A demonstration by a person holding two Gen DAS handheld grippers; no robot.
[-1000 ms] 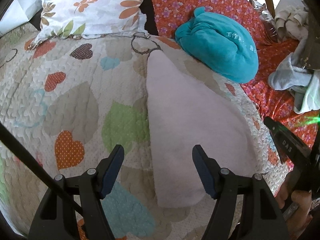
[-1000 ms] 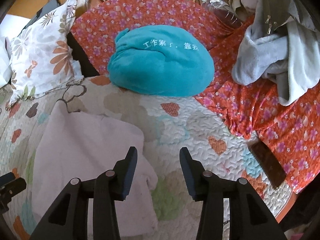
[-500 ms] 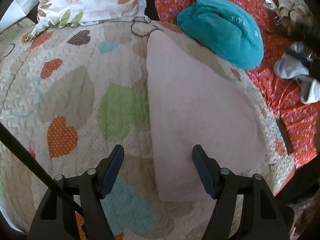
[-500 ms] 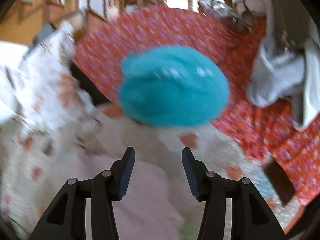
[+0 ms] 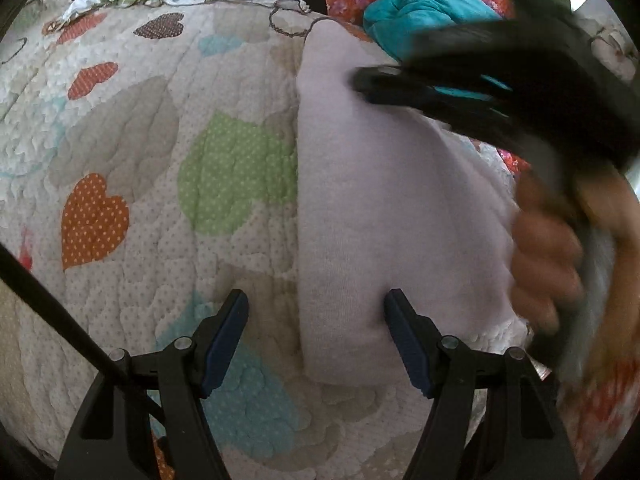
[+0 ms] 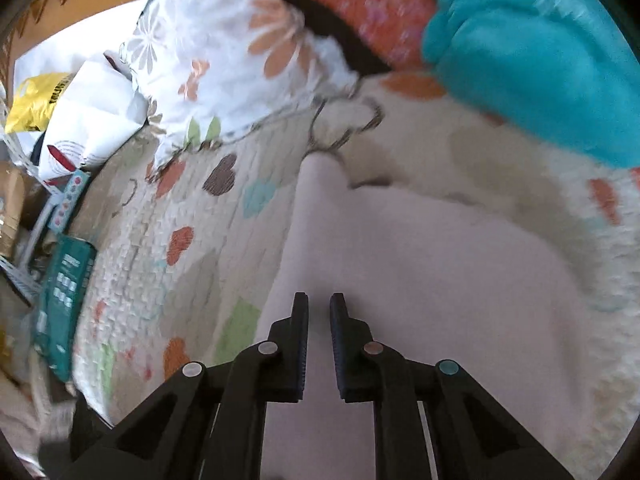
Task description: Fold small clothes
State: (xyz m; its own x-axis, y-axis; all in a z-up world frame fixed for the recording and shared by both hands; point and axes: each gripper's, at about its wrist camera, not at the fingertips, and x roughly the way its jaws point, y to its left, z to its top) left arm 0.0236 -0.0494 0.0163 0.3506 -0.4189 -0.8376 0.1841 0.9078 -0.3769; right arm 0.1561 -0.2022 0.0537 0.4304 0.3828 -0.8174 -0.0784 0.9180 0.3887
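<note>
My left gripper (image 5: 316, 308) stands wide open and holds nothing. The near end of the folded pale pink garment (image 5: 384, 200) lies between its fingers: the garment's long left edge runs up the middle of the gap, the right finger (image 5: 404, 336) sits over the cloth near its lower corner, and the left finger (image 5: 228, 332) is over the bare heart-patterned quilt (image 5: 168, 168). Whether either pad touches the fabric I cannot tell.

Ahead and to the right of that gripper, my right gripper (image 5: 362, 82) reaches in blurred over the far part of the garment, with the hand (image 5: 548, 256) that carries it beside the garment's right edge.

From the right wrist view, the right gripper (image 6: 319, 308) has its jaws nearly together, only a narrow slit between them; they have just been closing. The pink garment (image 6: 432, 280) fills the space beneath and ahead of them, but I see no cloth pinched in the slit.

Beyond the garment, ahead and right, sits a teal bundle (image 6: 536, 52). A floral pillow (image 6: 240, 52) lies ahead and left.
</note>
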